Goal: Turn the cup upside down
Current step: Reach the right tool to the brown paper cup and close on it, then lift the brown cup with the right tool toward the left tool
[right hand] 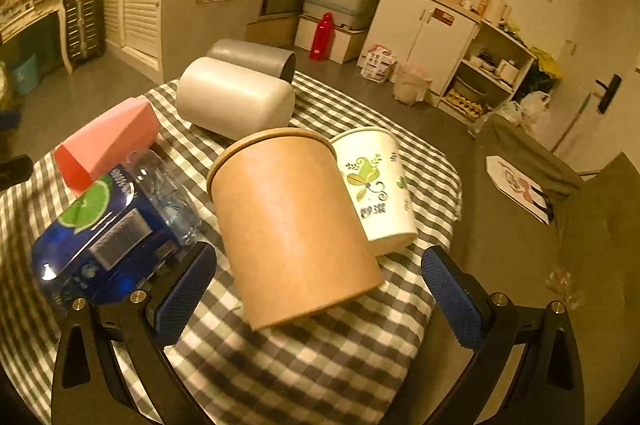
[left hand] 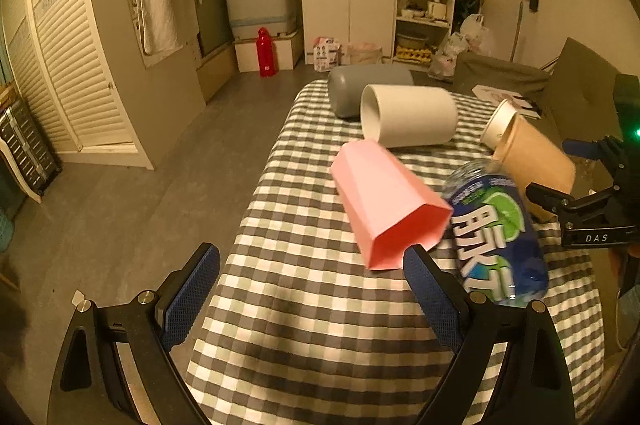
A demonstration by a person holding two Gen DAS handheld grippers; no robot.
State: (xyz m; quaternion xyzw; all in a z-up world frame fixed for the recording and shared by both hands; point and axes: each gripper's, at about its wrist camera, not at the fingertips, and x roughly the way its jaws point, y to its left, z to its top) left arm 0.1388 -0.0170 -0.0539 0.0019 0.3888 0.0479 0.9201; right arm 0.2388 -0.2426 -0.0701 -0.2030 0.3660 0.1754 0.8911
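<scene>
Several cups lie on their sides on a grey checked tablecloth (left hand: 304,305). A pink faceted cup (left hand: 384,201) lies with its mouth toward my left gripper (left hand: 312,289), which is open and empty just short of it. A brown paper cup (right hand: 292,225) lies tilted between the fingers of my open right gripper (right hand: 320,289), untouched. A white floral paper cup (right hand: 376,185) lies just behind it. A white cup (left hand: 408,117) and a grey cup (left hand: 360,85) lie further back. The pink cup also shows in the right wrist view (right hand: 108,145).
A blue-labelled plastic bottle (left hand: 500,237) lies between the pink and brown cups; it also shows in the right wrist view (right hand: 112,229). The table's left edge drops to the floor (left hand: 140,185). A sofa (right hand: 540,245) with a booklet (right hand: 520,189) stands to the right.
</scene>
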